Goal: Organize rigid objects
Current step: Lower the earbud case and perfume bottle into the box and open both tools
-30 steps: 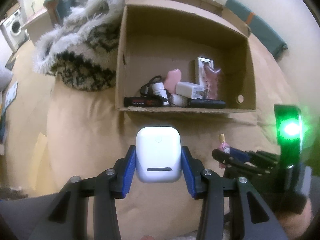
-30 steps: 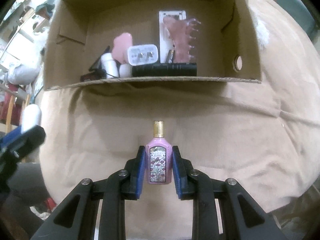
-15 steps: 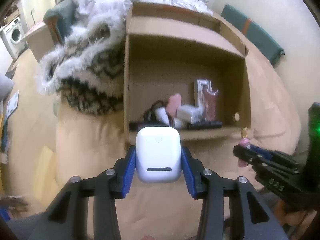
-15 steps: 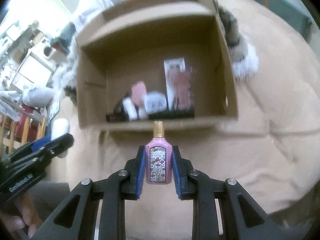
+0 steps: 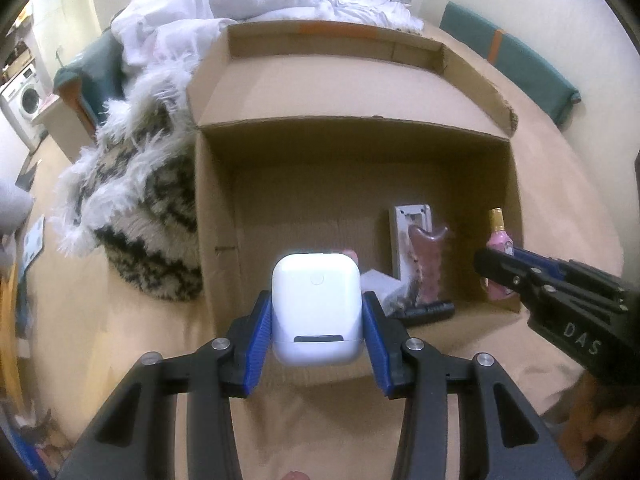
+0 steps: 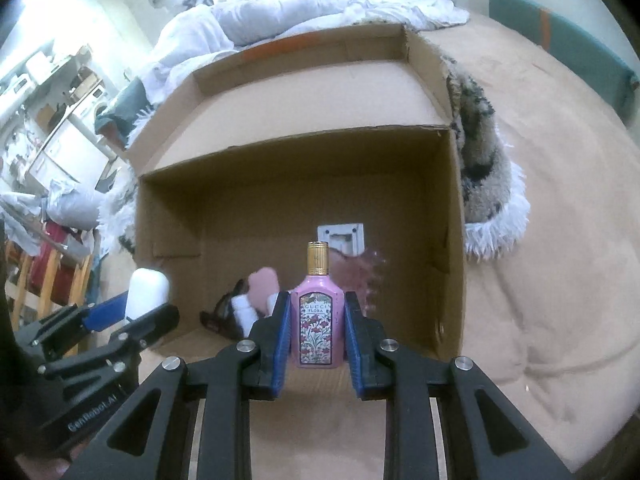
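The left hand-held gripper (image 5: 318, 322) clamps a glossy white rounded-corner case (image 5: 316, 307) between its ribbed blue pads, held at the near rim of the open cardboard box (image 5: 352, 142) on the tan-covered bed (image 6: 560, 280). The right hand-held gripper (image 6: 318, 330) grips a pink glass perfume bottle (image 6: 317, 320), upright, with floral label and ribbed gold cap, over the box's near edge. Inside lie a translucent pink hair claw (image 5: 426, 258) and a black bar (image 5: 426, 312). A shaggy patterned throw (image 5: 136, 200) touches the box's left wall.

box (image 5: 216, 216) rear floor open, clutter (image 5: 420, 264) in front
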{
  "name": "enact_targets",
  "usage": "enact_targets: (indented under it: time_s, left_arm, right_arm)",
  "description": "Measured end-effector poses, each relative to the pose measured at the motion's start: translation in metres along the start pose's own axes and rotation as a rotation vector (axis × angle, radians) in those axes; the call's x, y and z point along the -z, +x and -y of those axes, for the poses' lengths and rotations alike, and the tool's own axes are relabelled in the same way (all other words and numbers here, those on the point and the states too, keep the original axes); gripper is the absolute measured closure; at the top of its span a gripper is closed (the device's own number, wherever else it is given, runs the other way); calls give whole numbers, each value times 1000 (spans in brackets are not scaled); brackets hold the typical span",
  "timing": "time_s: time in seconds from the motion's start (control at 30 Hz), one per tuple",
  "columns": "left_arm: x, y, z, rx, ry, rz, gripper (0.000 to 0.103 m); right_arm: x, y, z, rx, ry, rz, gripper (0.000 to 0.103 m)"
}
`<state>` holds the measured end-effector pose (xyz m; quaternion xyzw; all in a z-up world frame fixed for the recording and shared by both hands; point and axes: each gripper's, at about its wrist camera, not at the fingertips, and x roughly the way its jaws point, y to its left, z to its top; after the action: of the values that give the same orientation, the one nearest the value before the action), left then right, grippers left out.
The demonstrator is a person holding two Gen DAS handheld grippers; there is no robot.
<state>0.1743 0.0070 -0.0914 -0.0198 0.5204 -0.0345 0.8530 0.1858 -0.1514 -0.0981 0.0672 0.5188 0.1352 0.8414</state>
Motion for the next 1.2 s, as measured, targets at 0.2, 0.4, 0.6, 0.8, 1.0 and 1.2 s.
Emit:
enact_targets:
  time_s: [0.2,0.4,0.6,0.8,1.0,1.2]
  left_arm:
    - [-1,22,-1,-20,-6,54,63]
    - [2,37,-7,-28,-6,33,63]
    - [4,44,-10,-40,6,21,63]
    - [2,46,-8,-49,14,25,58]
    - [3,43,-4,-57,21,31,25]
    - [6,27,-7,-15,-27,45,1]
  right_arm:
    - [0,29,11,-4,32,-16,77]
    - [7,57,10,13,37,-80,77]
    - [9,64,8,4,36,-102,77]
    - [5,68,15,2,59,-112,77]
    - [-2,61,22,-28,88,-85,60]
    - [-10,44,29,-70,124,-15,22]
